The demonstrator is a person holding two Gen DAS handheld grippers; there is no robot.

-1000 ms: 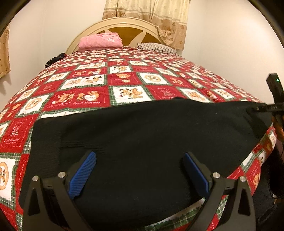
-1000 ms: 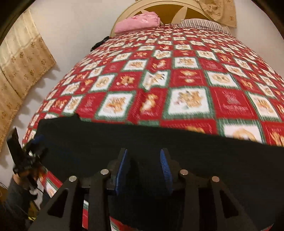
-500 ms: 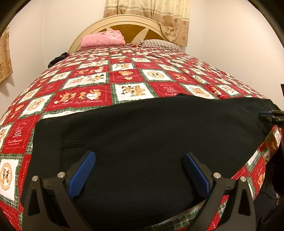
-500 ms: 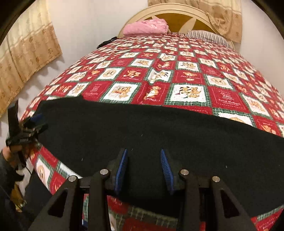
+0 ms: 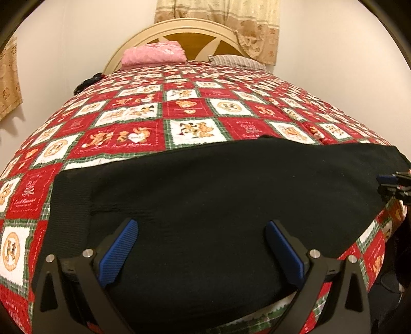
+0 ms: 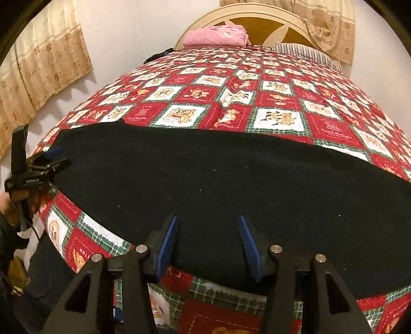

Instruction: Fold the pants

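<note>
1. Black pants (image 5: 205,195) lie spread flat across the near edge of the bed, on a red patchwork quilt (image 5: 185,110).
2. Left claw (image 5: 203,254): jaws wide, blue pads over the cloth near the waistband end, nothing pinched.
3. Right claw (image 6: 208,244): jaws opening, pads over the pants' near edge, cloth between them but not gripped.
4. Pink folded cloth (image 6: 218,36) sits by the headboard (image 6: 257,20), well apart.
</note>
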